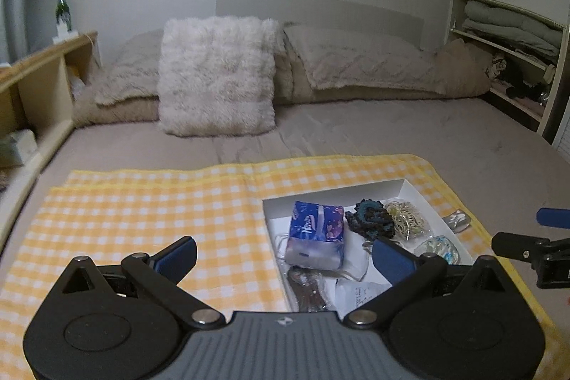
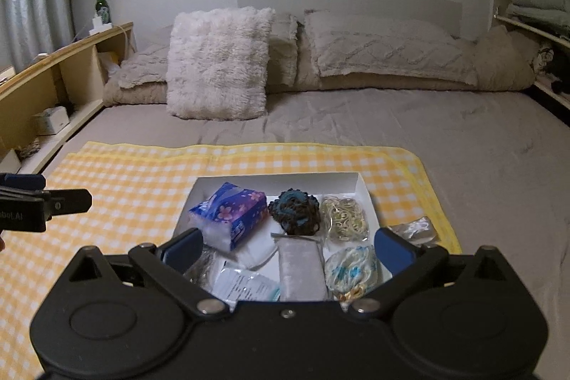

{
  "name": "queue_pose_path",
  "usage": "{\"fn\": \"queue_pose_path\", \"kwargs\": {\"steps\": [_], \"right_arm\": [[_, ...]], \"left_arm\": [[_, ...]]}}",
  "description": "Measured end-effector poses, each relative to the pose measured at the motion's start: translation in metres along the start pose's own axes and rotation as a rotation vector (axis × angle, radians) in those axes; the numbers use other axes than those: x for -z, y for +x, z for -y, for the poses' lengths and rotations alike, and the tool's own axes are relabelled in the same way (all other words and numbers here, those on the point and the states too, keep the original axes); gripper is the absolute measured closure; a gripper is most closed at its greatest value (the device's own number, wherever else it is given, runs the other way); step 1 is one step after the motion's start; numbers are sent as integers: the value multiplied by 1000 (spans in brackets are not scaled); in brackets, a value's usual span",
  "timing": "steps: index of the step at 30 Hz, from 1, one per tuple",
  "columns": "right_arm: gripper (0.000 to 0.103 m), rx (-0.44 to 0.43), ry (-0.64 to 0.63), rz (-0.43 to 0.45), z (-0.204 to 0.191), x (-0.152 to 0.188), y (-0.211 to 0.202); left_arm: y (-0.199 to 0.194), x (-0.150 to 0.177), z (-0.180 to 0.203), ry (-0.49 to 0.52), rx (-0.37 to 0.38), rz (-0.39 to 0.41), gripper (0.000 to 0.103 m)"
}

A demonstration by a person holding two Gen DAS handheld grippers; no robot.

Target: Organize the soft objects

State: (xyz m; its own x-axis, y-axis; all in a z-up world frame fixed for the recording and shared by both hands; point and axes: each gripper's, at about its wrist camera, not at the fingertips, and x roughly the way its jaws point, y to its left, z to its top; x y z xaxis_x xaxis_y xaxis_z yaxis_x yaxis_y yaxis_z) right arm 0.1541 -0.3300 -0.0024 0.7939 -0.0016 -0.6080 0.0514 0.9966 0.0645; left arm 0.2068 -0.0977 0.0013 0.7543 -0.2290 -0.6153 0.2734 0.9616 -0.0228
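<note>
Each handheld unit, the left gripper [image 1: 283,253] and the right gripper [image 2: 288,248], has a matte black body with two round discs, silver pivot screws, angled black link arms and blue-padded fingers [image 1: 178,253], the left's centre plate ribbed grey.

My left wrist camera looks forward along my left fingers [image 1: 192,255], low over the yellow cloth [image 1: 142,219], toward the pillows [image 1: 217,73] and wall. The white box [image 1: 409,187] sits close on its right side. My right wrist camera faces the same way, directly behind the box [image 2: 363,187], near enough that the box fills the space between my fingers [image 2: 185,246]. Both views share box, cloth, bed and pillows [image 2: 217,63]; each catches the other gripper at its edge.
</note>
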Motion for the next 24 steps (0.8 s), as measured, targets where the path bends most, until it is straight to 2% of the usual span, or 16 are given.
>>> {"fn": "queue_pose_path", "kwargs": {"steps": [11,15,19,24], "right_arm": [[0,-26,-11,78,-17,28,-58],[0,-39,-10,94,-20,42,-75],[0,-18,-15,120,-24,56,-89],[0,4,-51,143,-31,69,-100]], "left_arm": [[-75,46,1,-2,-83,95,0],[-95,60,-3,-27,-79,116,0],[-110,76,-4,-33,-82,128,0],[-124,94,-2,-43,-52,139,0]]}}
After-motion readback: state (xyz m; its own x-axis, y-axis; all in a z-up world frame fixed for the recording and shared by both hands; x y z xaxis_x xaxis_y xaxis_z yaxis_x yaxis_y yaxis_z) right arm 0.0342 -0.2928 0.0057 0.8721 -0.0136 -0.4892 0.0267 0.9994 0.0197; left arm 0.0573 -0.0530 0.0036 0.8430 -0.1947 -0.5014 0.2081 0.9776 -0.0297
